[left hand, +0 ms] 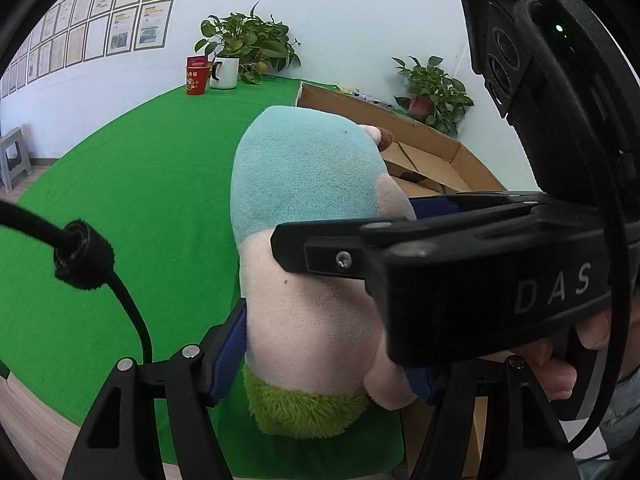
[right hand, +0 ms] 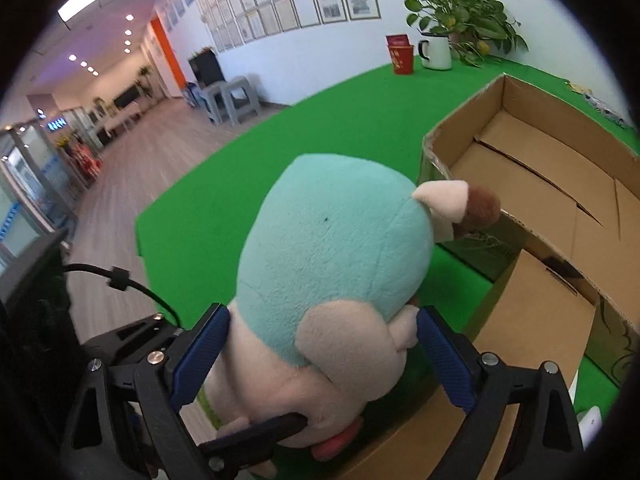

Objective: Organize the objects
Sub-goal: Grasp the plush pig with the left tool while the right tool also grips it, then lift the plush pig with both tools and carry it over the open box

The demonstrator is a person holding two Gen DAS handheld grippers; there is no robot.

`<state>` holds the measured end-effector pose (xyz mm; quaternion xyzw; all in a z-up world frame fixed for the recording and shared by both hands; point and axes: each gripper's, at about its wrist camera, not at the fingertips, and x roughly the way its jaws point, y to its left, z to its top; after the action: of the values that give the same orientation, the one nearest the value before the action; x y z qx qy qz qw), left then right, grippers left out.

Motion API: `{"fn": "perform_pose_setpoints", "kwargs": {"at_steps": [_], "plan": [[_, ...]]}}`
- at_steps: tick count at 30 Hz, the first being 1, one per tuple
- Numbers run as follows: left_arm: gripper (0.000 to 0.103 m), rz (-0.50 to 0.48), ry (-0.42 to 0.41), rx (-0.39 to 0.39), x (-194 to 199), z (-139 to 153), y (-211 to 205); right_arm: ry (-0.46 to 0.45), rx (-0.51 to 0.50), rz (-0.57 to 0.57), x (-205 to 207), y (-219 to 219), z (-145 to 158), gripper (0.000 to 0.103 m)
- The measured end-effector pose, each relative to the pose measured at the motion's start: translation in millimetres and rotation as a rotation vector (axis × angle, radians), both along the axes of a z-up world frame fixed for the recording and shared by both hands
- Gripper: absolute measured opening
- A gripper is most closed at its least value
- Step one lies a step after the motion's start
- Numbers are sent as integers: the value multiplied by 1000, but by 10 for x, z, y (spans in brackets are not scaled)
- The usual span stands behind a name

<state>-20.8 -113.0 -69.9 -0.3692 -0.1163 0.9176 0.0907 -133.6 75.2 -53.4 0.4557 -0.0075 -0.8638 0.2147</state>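
Note:
A plush toy (left hand: 304,216) with a teal body, pale pink limbs and a green tuft is held above the green table. My left gripper (left hand: 332,360) is shut on its lower pink part, blue pads on both sides. My right gripper (right hand: 324,356) is also shut on the plush toy (right hand: 332,248), pads pressing its pink side. The right gripper's black body crosses the left wrist view (left hand: 480,272). An open cardboard box (right hand: 540,184) stands just right of the toy.
The green cloth (left hand: 120,184) covers the table. A red paper cup (left hand: 197,78), a white mug (left hand: 225,72) and a potted plant (left hand: 248,40) stand at the far edge. A second plant (left hand: 434,92) is behind the box. Grey stools (right hand: 230,100) stand on the floor.

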Motion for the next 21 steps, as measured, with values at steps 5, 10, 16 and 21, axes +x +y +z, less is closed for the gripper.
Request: {"fn": "perform_pose_setpoints", "kwargs": {"at_steps": [5, 10, 16, 21], "plan": [[65, -4, -9, 18, -3, -17, -39, 4, 60, -26, 114, -15, 4, 91], [65, 0, -32, 35, -55, -13, -55, 0, 67, -43, 45, -50, -39, 82], [63, -9, -37, 34, -40, 28, -63, 26, 77, -45, 10, -76, -13, 75], [60, -5, -59, 13, -89, 159, -44, 51, 57, -63, -22, -57, 59, 68]]}}
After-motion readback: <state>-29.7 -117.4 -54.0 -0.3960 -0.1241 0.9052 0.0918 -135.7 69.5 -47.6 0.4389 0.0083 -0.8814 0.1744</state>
